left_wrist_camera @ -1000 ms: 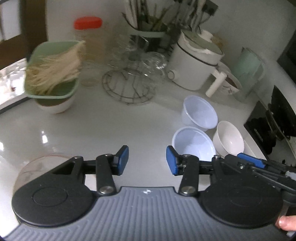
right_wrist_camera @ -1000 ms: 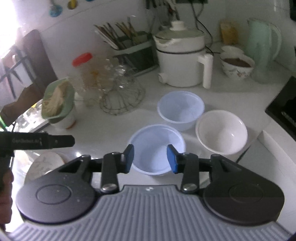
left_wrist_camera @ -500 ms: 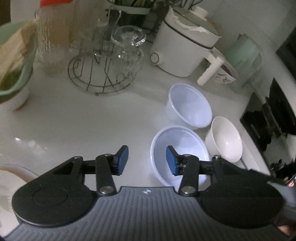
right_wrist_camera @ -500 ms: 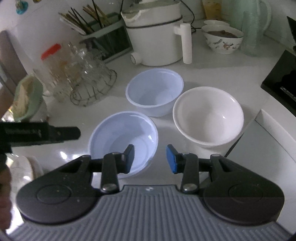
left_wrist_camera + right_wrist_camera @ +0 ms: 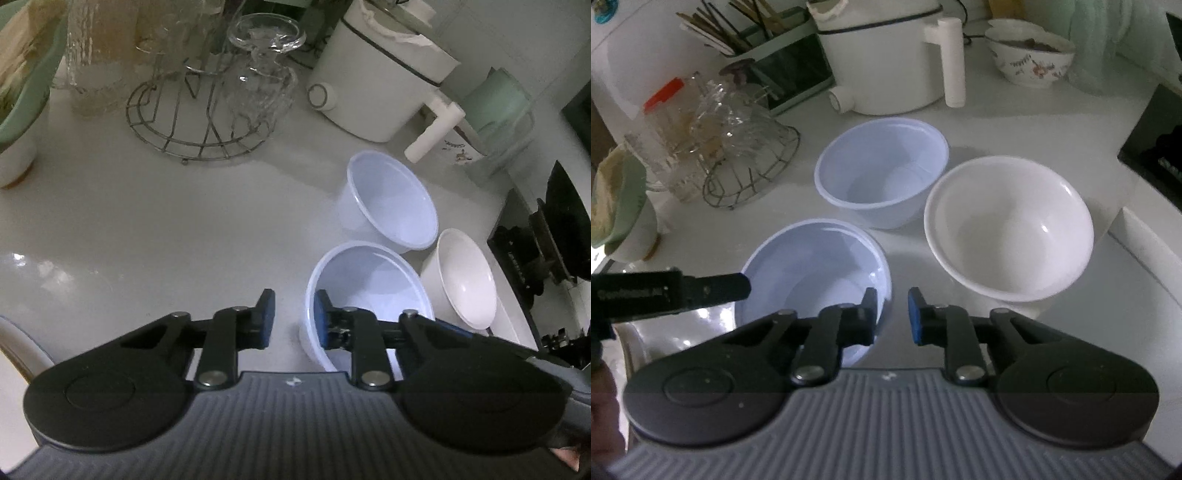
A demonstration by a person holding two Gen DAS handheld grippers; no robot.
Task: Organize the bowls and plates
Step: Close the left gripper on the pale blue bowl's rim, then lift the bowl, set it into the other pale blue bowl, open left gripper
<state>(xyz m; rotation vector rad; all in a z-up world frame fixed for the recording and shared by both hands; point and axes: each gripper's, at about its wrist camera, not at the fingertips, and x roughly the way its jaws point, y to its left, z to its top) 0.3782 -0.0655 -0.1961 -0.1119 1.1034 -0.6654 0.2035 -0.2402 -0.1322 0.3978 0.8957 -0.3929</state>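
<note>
**Bowls grouped on the white counter, both grippers poised at the nearest one**

Countertop (image 5: 997,122) under you is glossy white, dimly lit, crowded toward its back edge: a white electric pot with a stubby side handle (image 5: 882,62), a wire rack of upturned clear glasses (image 5: 738,147), a green utensil holder (image 5: 783,74), a floral ceramic bowl (image 5: 1030,59). A black stovetop (image 5: 1152,147) sits at the right edge.

Three empty bowls stand upright, mouths up, close together near the counter's front right; being round, they have no long axis. The pale blue plastic bowl nearest you (image 5: 816,266) sits in front of a second pale blue plastic bowl (image 5: 882,177), with a white ceramic bowl (image 5: 1008,229) just beside both.

Your left gripper (image 5: 293,319) is parted to a moderate gap and holds nothing; the nearest bowl's left rim passes between its fingers, one pad inside, one outside. Your right gripper (image 5: 892,314) is likewise open and empty, straddling that bowl's right rim, the left finger (image 5: 866,314) over its interior.
</note>
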